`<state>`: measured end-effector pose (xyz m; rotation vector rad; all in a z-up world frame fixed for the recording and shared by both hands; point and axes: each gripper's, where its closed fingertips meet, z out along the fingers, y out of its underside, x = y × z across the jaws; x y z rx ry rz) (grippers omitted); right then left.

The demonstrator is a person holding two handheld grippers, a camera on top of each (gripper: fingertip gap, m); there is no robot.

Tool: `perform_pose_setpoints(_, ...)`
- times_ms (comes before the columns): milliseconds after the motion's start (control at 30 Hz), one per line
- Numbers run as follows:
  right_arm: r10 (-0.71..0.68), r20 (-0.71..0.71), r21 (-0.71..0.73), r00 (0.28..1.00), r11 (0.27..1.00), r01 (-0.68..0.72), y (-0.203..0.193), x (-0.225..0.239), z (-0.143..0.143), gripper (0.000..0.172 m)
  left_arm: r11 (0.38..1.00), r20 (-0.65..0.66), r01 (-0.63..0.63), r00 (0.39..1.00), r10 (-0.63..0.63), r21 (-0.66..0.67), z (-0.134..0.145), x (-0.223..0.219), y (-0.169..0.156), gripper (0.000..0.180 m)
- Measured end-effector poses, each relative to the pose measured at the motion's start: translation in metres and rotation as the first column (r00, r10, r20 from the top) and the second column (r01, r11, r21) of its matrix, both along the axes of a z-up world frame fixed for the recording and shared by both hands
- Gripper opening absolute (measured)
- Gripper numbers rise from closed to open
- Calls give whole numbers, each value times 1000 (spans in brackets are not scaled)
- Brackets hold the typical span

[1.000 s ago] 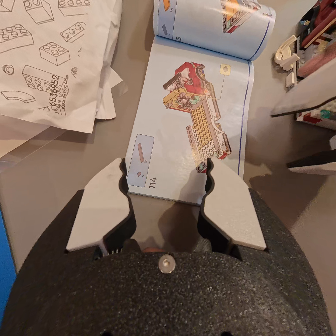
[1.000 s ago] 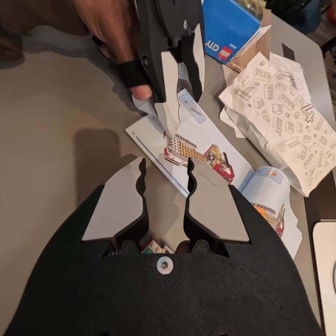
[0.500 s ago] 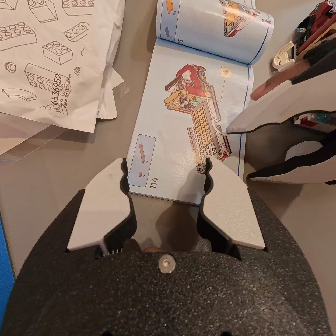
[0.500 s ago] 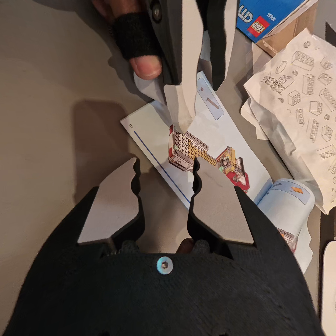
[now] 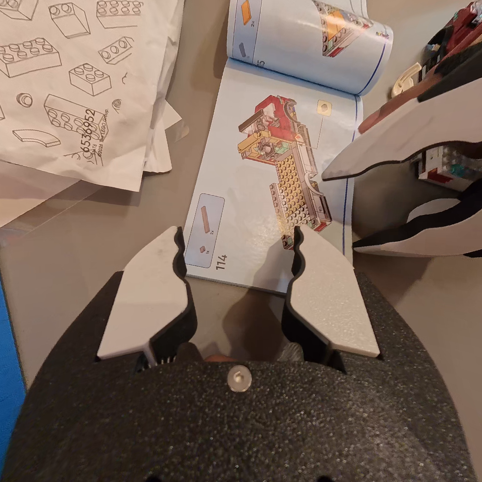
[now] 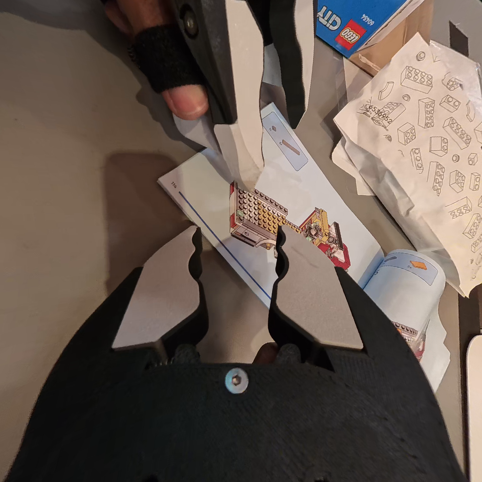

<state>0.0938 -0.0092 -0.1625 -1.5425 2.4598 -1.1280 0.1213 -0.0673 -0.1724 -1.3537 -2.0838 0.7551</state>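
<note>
Table: a grey-brown top that carries everything else.
Paper bags: crumpled white bags printed with outline drawings of bricks, lying left of the booklet in the left wrist view and at the upper right in the right wrist view.
Instruction booklet: lies open and flat on the table between the two grippers; its far page curls up into a roll; the open page shows a red and yellow brick vehicle.
Box: blue cardboard, at the far edge beyond the paper bags.
Left gripper: jaws spread wide with nothing between them, hovering over the near edge of the booklet; a person's thumb with a black strap sits beside it.
Right gripper: jaws apart and empty, poised above the booklet's outer edge with its blue line; its fingertips reach in from the right in the left wrist view.
Brick model: partly built, dark red, at the far right behind the right gripper.
Curved pieces: cream-coloured, just beside the model.
</note>
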Motion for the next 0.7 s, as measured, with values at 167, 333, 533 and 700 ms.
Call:
perform_pose_setpoints(167, -26, 66, 21, 997, 999, 25, -2, -2, 4, 51, 999, -114, -25, 993, 20, -42, 22, -3, -7, 79)
perform_pose_setpoints(333, -52, 82, 28, 995, 998, 50, -3, -4, 5, 49, 997, -263, -32, 965, 14, -66, 51, -4, -10, 78)
perform_pose_setpoints(533, -81, 79, 36, 994, 996, 78, -6, -10, 4, 45, 994, -327, 21, 944, -55, -106, 66, -4, -1, 78)
perform_pose_setpoints(700, -14, 32, 50, 999, 999, 13, 3, -7, -2, 48, 977, -173, 182, 964, -200, -114, 42, -2, 22, 81)
